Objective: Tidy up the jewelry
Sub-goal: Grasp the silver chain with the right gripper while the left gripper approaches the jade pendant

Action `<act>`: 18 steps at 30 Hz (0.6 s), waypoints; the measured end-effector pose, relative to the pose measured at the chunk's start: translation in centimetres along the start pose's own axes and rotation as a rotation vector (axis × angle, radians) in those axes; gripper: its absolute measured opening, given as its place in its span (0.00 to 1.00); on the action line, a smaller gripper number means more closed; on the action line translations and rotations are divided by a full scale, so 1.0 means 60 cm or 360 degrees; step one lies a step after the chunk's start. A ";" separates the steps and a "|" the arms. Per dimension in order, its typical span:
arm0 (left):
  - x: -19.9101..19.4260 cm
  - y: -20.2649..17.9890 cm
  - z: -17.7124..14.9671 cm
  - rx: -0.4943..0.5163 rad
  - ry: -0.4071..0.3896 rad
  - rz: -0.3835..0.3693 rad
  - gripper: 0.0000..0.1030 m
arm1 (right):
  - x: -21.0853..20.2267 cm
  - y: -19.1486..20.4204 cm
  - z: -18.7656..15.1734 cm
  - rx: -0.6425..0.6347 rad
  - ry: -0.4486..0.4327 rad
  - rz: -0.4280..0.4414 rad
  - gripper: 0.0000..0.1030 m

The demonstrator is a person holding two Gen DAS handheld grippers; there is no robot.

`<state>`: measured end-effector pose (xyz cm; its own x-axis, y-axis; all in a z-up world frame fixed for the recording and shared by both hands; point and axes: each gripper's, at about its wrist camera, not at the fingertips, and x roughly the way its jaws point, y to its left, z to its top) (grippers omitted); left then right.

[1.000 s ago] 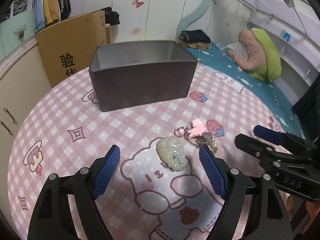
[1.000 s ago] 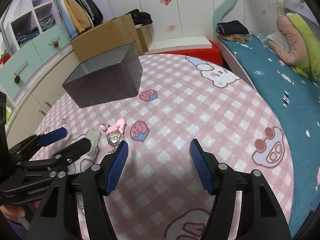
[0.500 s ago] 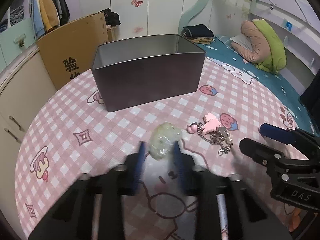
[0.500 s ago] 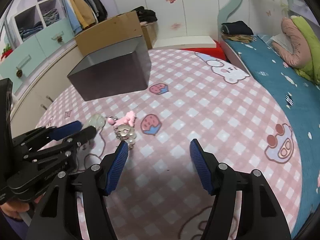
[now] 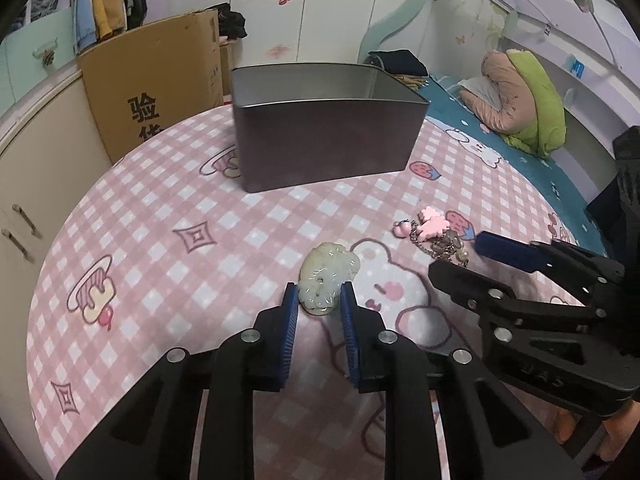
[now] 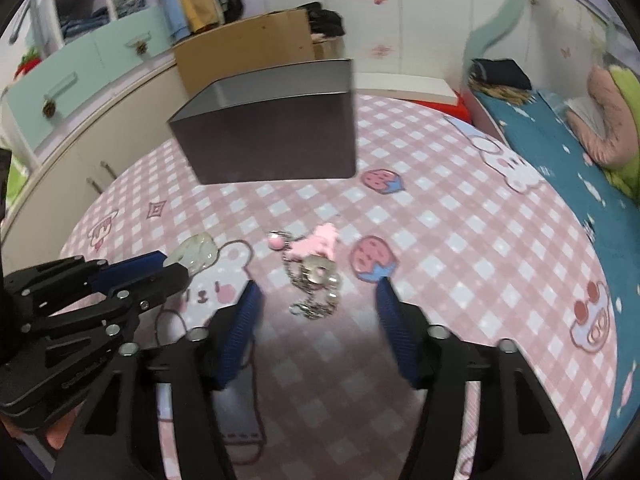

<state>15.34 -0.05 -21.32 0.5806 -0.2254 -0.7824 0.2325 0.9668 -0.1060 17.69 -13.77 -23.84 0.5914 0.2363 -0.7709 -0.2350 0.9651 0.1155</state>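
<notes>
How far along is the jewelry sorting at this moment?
Nothing looks stowed yet: no jewelry shows in the visible part of the metal tin. The left gripper is clamped on the jade pendant. The pink charm keychain lies on the table, before the open right gripper.

Jade pendant [image 5: 326, 280] lower edges hidden btwn claw pads.

A cardboard box [image 5: 152, 92] with printed characters stands behind the pink checked table [image 5: 160, 248]. Clothes [image 5: 108, 4] hang above it; a bed [image 5: 472, 120] carries a green pillow [image 5: 540, 96].
</notes>
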 end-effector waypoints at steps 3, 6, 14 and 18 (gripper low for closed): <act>-0.003 0.002 -0.002 -0.0009 0.0000 -0.0012 0.19 | 0.003 0.004 0.005 -0.0046 0.0006 -0.0053 0.26; -0.005 0.003 -0.005 -0.0012 -0.0002 -0.0027 0.19 | 0.000 0.001 0.001 -0.0059 0.0005 -0.0049 0.19; -0.018 0.002 -0.007 -0.0020 -0.0017 -0.0078 0.16 | -0.025 -0.009 -0.026 -0.0030 0.0022 -0.0003 0.13; -0.030 -0.004 -0.008 -0.0011 -0.0033 -0.0097 0.16 | -0.048 -0.019 -0.035 0.0018 0.0000 0.0042 0.13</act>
<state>13.86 0.16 -20.20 0.5815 -0.2862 -0.7616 0.2626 0.9520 -0.1572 14.66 -15.77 -23.06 0.5850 0.2618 -0.7676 -0.2420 0.9597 0.1429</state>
